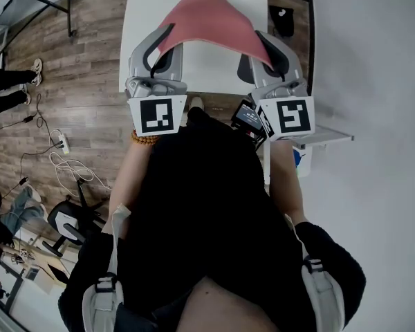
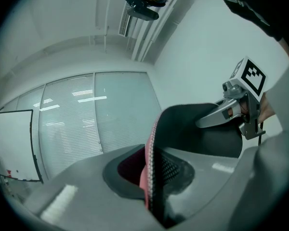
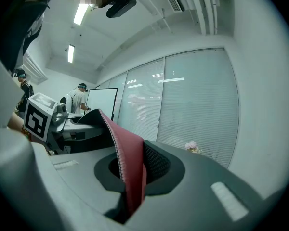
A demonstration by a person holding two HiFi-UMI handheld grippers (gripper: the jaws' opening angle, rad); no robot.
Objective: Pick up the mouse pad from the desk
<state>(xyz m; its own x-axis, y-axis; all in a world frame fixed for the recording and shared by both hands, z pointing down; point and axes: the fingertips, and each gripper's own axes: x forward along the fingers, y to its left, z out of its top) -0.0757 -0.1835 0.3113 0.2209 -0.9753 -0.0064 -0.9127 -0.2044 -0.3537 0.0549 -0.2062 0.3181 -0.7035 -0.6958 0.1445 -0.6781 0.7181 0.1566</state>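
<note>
The red mouse pad (image 1: 207,21) sits at twelve o'clock in the head view, over the white worktop (image 1: 142,19), bowed between the two tools. The left tool (image 1: 162,45) at eleven o'clock has its jaws closed tight on the pad's left edge. The right tool (image 1: 264,47) at one o'clock pinches the opposite edge the same way. In both gripper views the pad's stitched edge stands clamped between the jaws.

I see the mouse pad (image 1: 209,18), pinkish-red on top, black underneath, with a stitched edge. It hangs bowed above the white surface (image 1: 214,71), its two ends pinched in my left hand-held gripper (image 1: 157,47) and right hand-held gripper (image 1: 266,52).
</note>
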